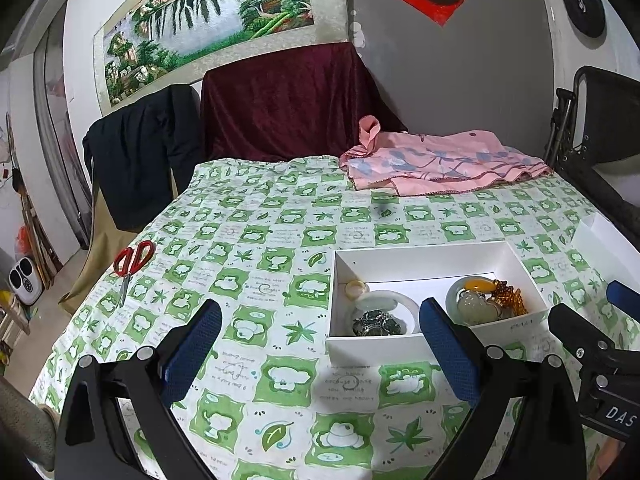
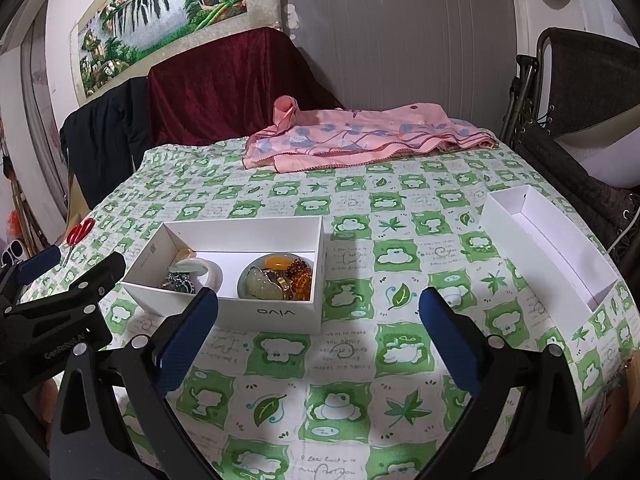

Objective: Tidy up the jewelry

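On the green-and-white checked surface (image 2: 360, 216) ahead of you sits a white box (image 2: 256, 312) holding the jewelry: a pale jade bangle (image 2: 208, 270), a dark metal piece (image 2: 180, 282), a pale green pendant (image 2: 262, 286) and amber beads (image 2: 302, 278). Your left tongs (image 1: 320, 344) and right tongs (image 2: 318, 330) both stand wide apart, gripping nothing. A second white box (image 2: 544, 248), empty, lies to the right; red scissors (image 1: 132, 264) lie far left.

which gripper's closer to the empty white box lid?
Right. The right gripper hovers open over the cloth between the jewelry box and the empty white box lid, which lies to its right. The left gripper sits open on the jewelry box's far side.
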Available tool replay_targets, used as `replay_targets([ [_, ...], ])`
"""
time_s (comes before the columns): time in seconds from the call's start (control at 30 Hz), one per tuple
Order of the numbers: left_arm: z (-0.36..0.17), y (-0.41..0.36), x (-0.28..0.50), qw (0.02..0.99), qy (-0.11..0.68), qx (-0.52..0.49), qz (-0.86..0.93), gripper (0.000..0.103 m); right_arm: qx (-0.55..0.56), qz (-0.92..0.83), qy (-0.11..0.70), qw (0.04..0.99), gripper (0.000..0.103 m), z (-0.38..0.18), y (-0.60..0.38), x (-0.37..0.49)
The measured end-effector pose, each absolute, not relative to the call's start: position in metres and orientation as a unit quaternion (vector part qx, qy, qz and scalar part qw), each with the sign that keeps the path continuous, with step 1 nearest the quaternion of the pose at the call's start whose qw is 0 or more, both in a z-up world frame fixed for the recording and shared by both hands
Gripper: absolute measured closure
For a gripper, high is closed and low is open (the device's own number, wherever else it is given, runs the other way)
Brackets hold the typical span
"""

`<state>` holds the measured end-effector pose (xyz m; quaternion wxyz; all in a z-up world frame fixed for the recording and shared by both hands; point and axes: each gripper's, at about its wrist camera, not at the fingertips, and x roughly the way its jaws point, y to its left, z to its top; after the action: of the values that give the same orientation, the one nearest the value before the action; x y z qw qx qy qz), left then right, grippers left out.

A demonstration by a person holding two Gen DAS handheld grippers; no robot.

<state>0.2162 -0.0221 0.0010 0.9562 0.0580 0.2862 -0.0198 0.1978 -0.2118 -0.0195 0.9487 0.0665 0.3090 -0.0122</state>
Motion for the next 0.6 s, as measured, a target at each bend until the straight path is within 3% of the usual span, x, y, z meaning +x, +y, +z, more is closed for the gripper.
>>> replay_targets([
  [0.6, -0.0053, -0.0208, 0.2205, 0.953, 0.296, 0.060, -0.018, 0.006, 0.062, -0.027, 0.320, 0.945, 0.007, -0.0231, -0.2146, 0.2013],
])
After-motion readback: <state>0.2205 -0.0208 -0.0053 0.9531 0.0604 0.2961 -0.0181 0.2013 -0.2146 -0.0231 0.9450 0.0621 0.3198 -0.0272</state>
